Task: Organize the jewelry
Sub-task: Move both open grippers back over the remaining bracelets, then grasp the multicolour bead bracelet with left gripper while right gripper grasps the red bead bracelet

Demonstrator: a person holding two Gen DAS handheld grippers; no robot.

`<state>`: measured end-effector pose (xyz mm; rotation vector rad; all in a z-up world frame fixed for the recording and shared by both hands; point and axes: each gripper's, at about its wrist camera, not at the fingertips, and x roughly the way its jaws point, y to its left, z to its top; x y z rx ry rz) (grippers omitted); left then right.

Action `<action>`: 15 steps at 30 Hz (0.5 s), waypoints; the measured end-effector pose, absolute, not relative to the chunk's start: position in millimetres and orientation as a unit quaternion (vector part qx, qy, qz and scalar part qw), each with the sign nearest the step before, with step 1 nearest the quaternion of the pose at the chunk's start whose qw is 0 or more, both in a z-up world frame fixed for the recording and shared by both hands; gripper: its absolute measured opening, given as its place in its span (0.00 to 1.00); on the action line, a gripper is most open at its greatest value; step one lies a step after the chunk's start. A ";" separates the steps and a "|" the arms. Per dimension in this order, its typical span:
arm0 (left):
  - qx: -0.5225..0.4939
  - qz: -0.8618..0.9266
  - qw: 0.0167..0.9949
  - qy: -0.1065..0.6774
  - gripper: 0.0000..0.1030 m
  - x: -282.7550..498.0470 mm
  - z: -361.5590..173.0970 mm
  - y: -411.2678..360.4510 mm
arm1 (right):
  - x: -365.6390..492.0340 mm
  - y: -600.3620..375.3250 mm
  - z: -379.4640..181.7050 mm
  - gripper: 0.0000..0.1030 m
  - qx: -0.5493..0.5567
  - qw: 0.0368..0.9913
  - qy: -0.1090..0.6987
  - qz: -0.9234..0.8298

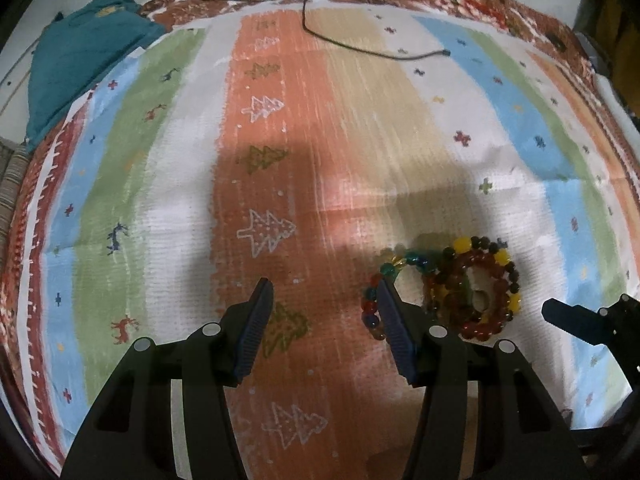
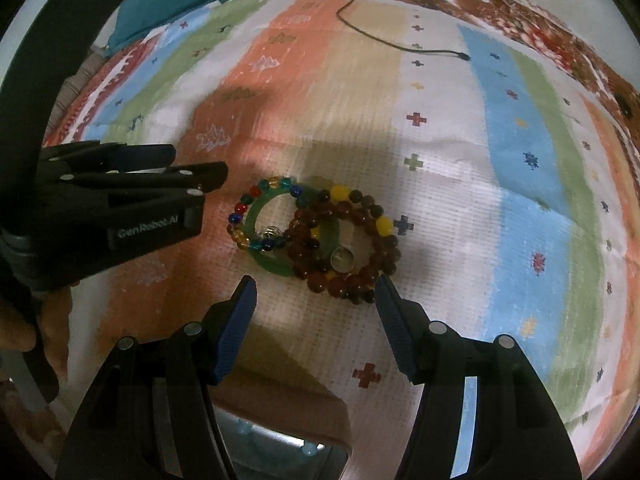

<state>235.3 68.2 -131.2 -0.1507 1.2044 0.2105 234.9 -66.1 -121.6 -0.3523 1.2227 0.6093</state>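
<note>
The bracelets [image 2: 320, 236] lie piled on the striped cloth [image 2: 440, 140], a green bangle [image 2: 276, 262] tangled beneath them. The right gripper [image 2: 314, 292] hovers just short, jaws wide, probably to straddle the heap. The left gripper [image 1: 324, 308] (also spread, empty) waits beside it.
</note>
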 end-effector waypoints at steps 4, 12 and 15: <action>-0.068 0.095 0.811 0.573 0.52 239.9 -139.5 69.1 | 239.7 -64.2 -127.5 0.60 -0.166 0.758 0.565 0.282; -0.059 0.081 0.801 0.590 0.52 246.7 -153.9 65.0 | 244.8 -56.7 -137.0 0.53 -0.176 0.748 0.570 0.290; -0.056 0.077 0.796 0.597 0.52 249.2 -160.1 64.1 | 247.2 -53.9 -140.3 0.52 -0.180 0.746 0.572 0.290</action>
